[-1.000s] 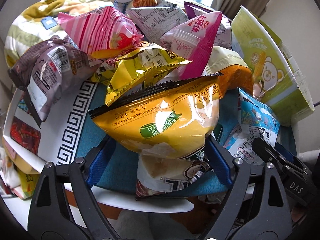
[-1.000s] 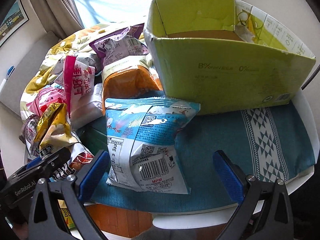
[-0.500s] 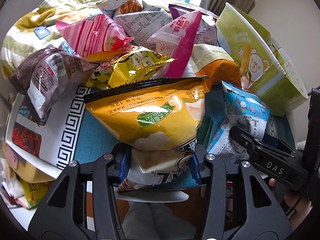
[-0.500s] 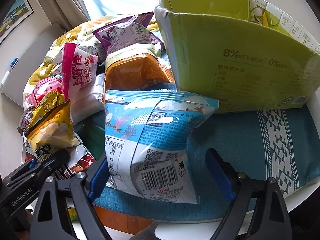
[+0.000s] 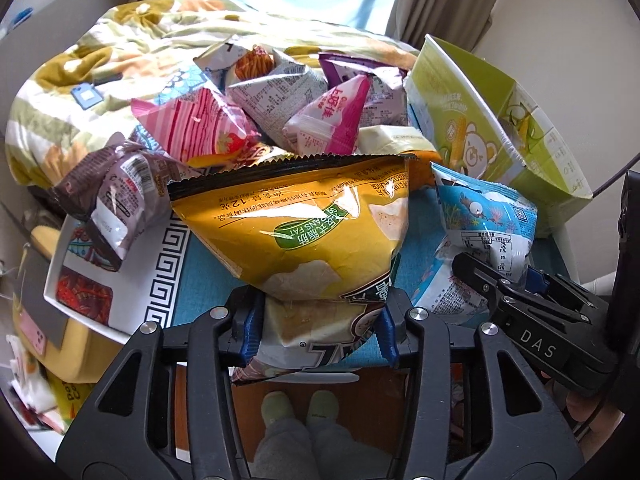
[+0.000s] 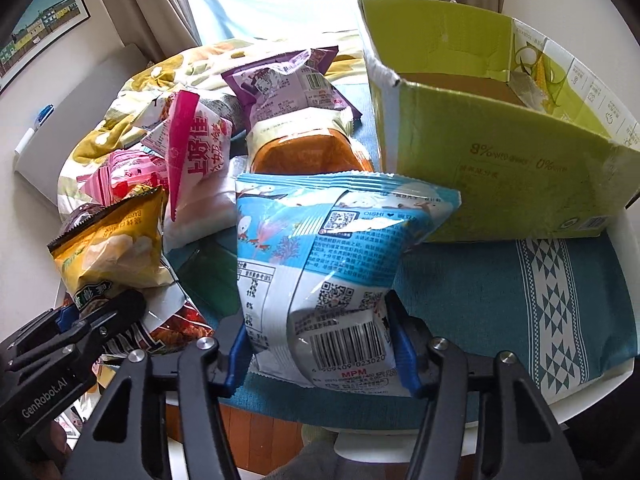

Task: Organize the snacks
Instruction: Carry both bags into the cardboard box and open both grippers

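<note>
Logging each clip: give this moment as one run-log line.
left gripper: shut on yellow chip bag | right gripper: closing on blue snack bag | green box: empty

My left fingers pinch the yellow chip bag (image 5: pixel 304 232) upright; my right clamp the blue snack bag (image 6: pixel 320 264) — green box (image 6: pixel 500 152) open behind.

Left hand-held gripper (image 5: pixel 320 330) angled down, jaws clamped; right hand-held gripper (image 6: pixel 320 350) likewise, jaws just closing.
</note>
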